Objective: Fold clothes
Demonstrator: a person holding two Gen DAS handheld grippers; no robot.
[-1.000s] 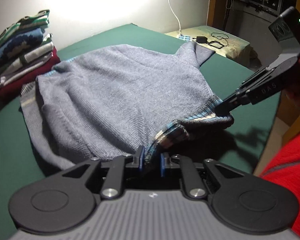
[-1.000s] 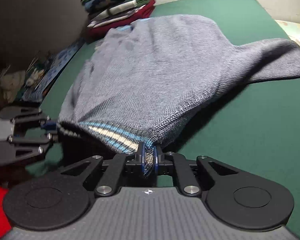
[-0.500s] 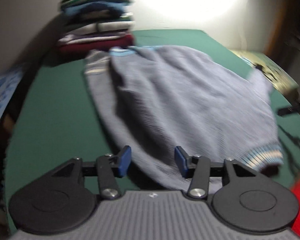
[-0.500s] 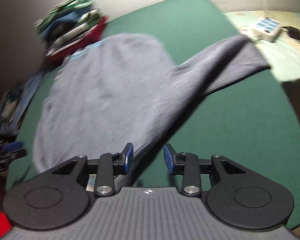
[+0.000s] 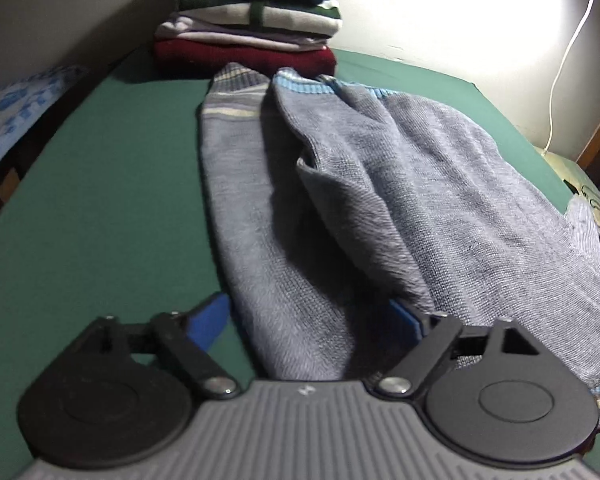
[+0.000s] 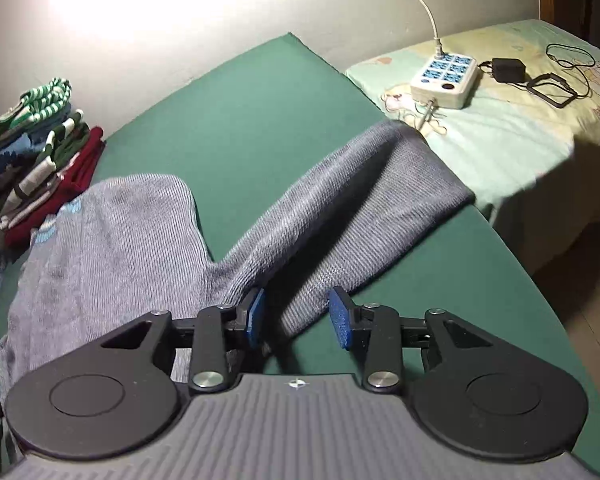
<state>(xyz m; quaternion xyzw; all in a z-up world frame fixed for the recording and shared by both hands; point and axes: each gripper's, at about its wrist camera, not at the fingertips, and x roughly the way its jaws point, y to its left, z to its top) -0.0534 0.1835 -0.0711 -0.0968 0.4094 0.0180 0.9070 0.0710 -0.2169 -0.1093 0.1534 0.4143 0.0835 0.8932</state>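
**Green table, grey sweater released**

Green table point(image 5: 100, 208) is standing against a brightly lit wall, glare washing out the wall's detail.

- Grey sweater point(image 5: 420, 200): lying folded on the table, running away ahead of the jaws; its near edge is disappearing beneath the left gripper point(image 5: 312, 316), whose jaws have just been opening and are standing wide, pads clear of the knit between them.
- Sleeve point(image 6: 360, 208): stretching ahead from between the right gripper point(image 6: 298, 316) jaws, partly apart, unclamped.
- Stack of folded clothes point(image 5: 252, 16): far beyond the jaws, top cut off.
- Power strip point(image 6: 446, 76): far right, on a neighbouring bed.
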